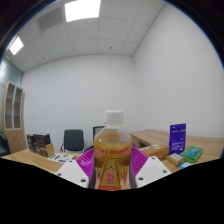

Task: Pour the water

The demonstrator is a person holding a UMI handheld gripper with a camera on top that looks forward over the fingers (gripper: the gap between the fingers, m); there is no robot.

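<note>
Bottle point(112, 150), white cap on, amber liquid inside, sits upright between the gripper point(112, 170) fingers, both pink pads point(88, 160) pressed to its sides: clamped and lifted above the desks. Risks: cap not off yet, so no pour; thin grip may slip when tilted. Farther off, desk point(30, 157) left, purple sign point(178, 137) right, chair point(73, 139), no cup seen.
</note>
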